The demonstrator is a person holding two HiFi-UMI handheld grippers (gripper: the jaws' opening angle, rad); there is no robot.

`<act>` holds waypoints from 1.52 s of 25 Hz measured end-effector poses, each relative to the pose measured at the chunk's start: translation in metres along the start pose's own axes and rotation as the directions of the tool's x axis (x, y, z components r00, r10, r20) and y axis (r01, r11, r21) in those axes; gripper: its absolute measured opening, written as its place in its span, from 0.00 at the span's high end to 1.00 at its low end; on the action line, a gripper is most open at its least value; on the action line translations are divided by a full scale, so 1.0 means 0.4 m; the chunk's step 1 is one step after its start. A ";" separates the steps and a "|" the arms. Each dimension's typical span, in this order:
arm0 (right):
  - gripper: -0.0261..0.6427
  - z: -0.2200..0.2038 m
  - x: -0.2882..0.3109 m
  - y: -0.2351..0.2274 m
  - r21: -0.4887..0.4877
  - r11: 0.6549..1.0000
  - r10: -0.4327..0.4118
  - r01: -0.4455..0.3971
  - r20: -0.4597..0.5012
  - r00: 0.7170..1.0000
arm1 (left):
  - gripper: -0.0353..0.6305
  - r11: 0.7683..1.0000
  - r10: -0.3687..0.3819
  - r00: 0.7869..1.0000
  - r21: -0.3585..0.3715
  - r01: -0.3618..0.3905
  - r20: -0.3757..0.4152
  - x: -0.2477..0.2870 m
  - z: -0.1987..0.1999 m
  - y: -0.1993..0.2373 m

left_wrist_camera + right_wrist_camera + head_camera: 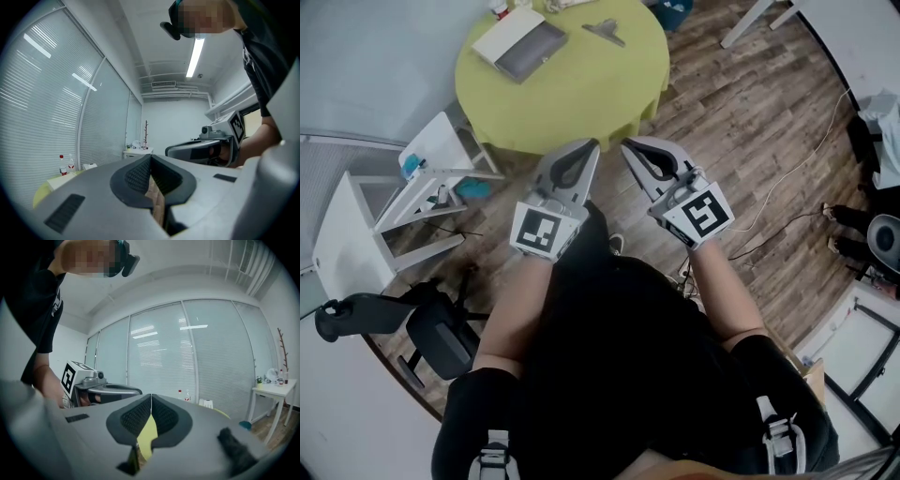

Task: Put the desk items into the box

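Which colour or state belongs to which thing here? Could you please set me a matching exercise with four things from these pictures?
Things:
1. tablecloth
2. left gripper
3. office chair
4. shelf unit

Colour or state:
A. black
B. white
C. shut, nothing held
D. yellow-green

Pairs: 1-D, 2-C, 3-A, 4-B

surface (581,94): far rim cut by head view's top edge | things at that edge (500,8): cut off, cannot be named | small grey item (605,33): too small to tell | bottles (65,164): tiny, labels unreadable | right gripper view: surface mostly hidden behind fingers (133,418)
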State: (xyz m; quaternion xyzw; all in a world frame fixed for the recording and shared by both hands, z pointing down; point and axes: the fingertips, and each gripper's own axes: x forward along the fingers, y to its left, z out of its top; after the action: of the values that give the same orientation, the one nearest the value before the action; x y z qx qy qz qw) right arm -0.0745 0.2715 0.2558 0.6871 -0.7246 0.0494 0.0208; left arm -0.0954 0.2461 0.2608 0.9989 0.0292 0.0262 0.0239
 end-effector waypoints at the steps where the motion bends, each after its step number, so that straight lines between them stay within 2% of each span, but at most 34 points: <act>1: 0.94 -0.002 0.011 -0.015 0.003 1.000 -0.001 0.001 -0.005 1.000 | 0.93 1.000 -0.003 1.000 -0.001 0.003 0.001 0.014 -0.001 0.013; 4: 0.94 -0.013 0.059 -0.069 0.005 1.000 -0.003 0.003 -0.031 1.000 | 0.93 1.000 -0.010 1.000 -0.011 0.009 -0.016 0.059 -0.010 0.066; 9: 0.93 -0.016 0.151 -0.148 0.011 1.000 0.002 -0.002 -0.040 0.999 | 0.93 1.000 -0.018 1.000 0.004 0.018 0.004 0.134 0.005 0.164; 20: 0.94 0.008 0.353 -0.311 0.004 0.999 -0.043 0.043 -0.055 0.998 | 0.93 0.996 -0.083 0.997 0.009 0.083 -0.008 0.284 0.008 0.368; 25: 0.94 0.002 0.416 -0.359 0.014 0.998 -0.063 0.064 -0.065 0.996 | 0.93 0.994 -0.110 0.993 -0.019 0.109 -0.043 0.325 -0.004 0.429; 30: 0.94 -0.004 0.465 -0.398 0.019 0.997 -0.069 0.070 -0.075 0.995 | 0.93 0.994 -0.104 0.994 -0.020 0.103 -0.045 0.363 -0.007 0.492; 38: 0.94 -0.007 0.537 -0.504 0.014 1.000 -0.021 0.022 -0.077 0.997 | 0.93 0.998 -0.055 0.996 -0.022 0.053 -0.067 0.450 -0.027 0.569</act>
State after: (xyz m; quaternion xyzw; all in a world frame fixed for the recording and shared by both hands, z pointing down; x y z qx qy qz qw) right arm 0.1147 0.0481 0.2881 0.6926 -0.7154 0.0808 0.0440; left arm 0.0964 0.0303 0.2920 0.9960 0.0568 0.0595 0.0338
